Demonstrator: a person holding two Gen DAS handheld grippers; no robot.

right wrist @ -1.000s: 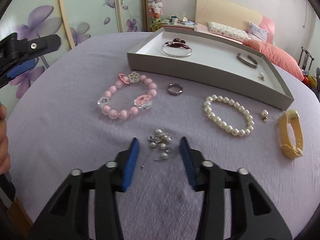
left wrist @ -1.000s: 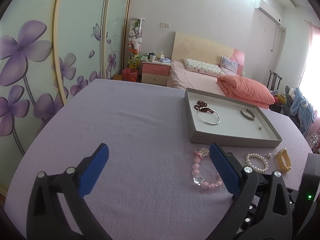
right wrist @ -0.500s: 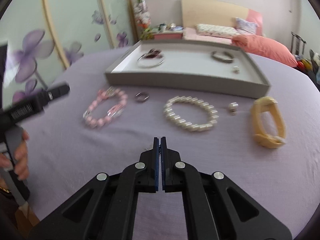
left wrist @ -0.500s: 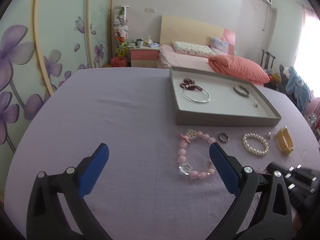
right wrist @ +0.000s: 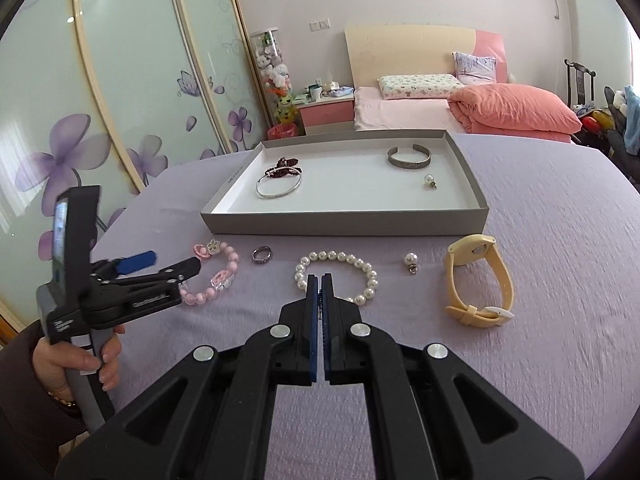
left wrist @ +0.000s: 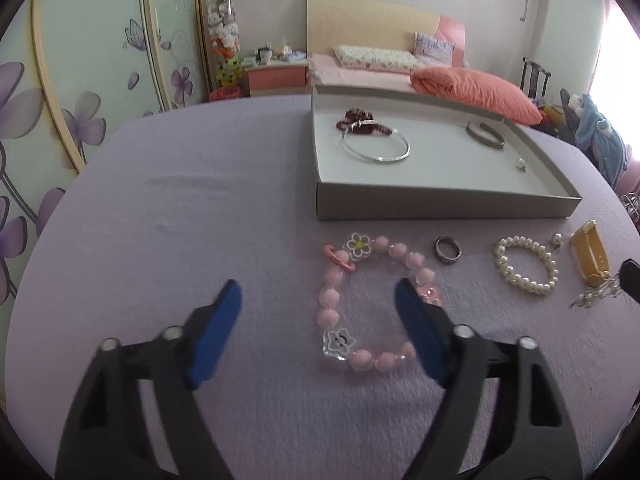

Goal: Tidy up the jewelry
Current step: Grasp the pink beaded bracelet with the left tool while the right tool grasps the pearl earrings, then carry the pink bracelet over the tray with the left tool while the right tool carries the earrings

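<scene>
My left gripper (left wrist: 318, 294) is open, low over the pink bead bracelet (left wrist: 376, 300), its right finger above the bracelet's right side. My right gripper (right wrist: 320, 280) is shut on a pearl cluster earring (left wrist: 596, 296), which hangs from its tip in the left wrist view and is hidden between the pads in its own view. On the purple cloth lie a silver ring (right wrist: 262, 255), a pearl bracelet (right wrist: 340, 276), a pearl stud (right wrist: 411, 260) and a yellow watch (right wrist: 476, 280). The grey tray (right wrist: 344, 224) holds a silver bangle (right wrist: 279, 186), dark red beads (right wrist: 285, 164), a cuff (right wrist: 409, 157) and a pearl earring (right wrist: 429, 181).
The table, covered in a purple cloth (left wrist: 180, 200), ends at a round edge on the left. Behind it stand a bed (right wrist: 460, 108), a pink nightstand (right wrist: 326, 112) and floral wardrobe doors (right wrist: 100, 100). A hand (right wrist: 72, 364) holds the left gripper's handle.
My right gripper closed on the pearl cluster earring and lifted it off the cloth. My left gripper moved forward and right over the pink bracelet.
</scene>
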